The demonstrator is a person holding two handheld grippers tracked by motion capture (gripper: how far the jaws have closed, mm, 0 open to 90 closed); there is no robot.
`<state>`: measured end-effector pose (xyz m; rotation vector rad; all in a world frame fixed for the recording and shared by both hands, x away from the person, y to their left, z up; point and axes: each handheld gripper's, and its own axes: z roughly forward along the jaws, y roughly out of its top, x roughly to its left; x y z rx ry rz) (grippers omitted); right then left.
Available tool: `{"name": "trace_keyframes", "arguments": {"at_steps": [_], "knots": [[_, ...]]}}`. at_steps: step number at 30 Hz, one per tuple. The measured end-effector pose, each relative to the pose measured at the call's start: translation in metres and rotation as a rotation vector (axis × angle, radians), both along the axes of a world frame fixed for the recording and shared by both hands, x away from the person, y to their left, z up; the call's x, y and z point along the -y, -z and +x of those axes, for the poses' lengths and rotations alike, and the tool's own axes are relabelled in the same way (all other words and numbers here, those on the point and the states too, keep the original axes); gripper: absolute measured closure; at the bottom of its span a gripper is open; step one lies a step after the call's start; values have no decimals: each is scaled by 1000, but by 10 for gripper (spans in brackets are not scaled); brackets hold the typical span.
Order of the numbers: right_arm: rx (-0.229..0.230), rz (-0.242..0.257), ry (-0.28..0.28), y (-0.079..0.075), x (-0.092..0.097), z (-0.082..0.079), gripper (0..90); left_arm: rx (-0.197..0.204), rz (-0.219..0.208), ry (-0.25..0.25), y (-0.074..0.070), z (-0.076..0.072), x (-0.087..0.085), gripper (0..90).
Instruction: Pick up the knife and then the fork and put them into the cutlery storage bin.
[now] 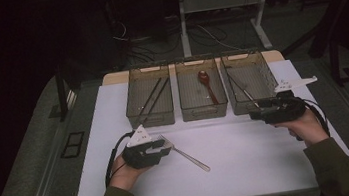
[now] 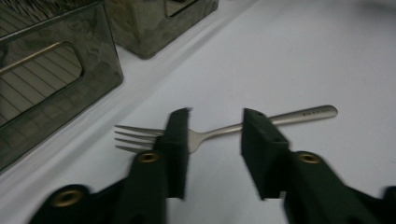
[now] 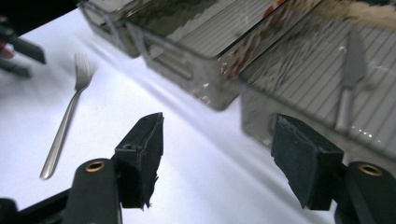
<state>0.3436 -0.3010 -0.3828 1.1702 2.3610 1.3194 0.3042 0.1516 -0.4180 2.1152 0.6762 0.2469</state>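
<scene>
The fork (image 2: 224, 129) handle bears a small stamped mark, perhaps lettering, too blurred to read.

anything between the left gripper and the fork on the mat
Nothing visible. The left gripper sits right over the fork, one jaw on each side of its neck, with only bare white mat around it.

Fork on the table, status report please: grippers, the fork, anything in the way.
Left gripper open, jaws astride the fork neck, not clamped. Right gripper open, nothing between its jaws, near the right bin. Fork flat on the mat. Nothing blocking.
</scene>
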Motion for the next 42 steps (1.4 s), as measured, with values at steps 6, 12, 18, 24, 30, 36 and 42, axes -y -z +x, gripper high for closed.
{"name": "trace_keyframes", "arguments": {"at_steps": [6,12,18,24,30,36,42], "knots": [[-7,-32,-17,18,-10,-18,325,-8,50,6,-2,17,7,892],[-23,-47,-36,30,-16,-35,313,1,107,-2,1,39,18,892],[-33,-59,-60,40,-19,-50,304,-8,192,-35,12,58,28,892],[-24,-58,-64,42,-23,-52,298,-34,235,-44,16,60,25,892],[-10,-65,-64,42,-24,-53,297,-53,265,-34,16,56,23,892],[-2,-64,-61,41,-24,-54,297,-82,299,-7,15,45,21,892],[3,-67,-63,41,-24,-54,297,-118,319,9,15,34,11,893]]}}
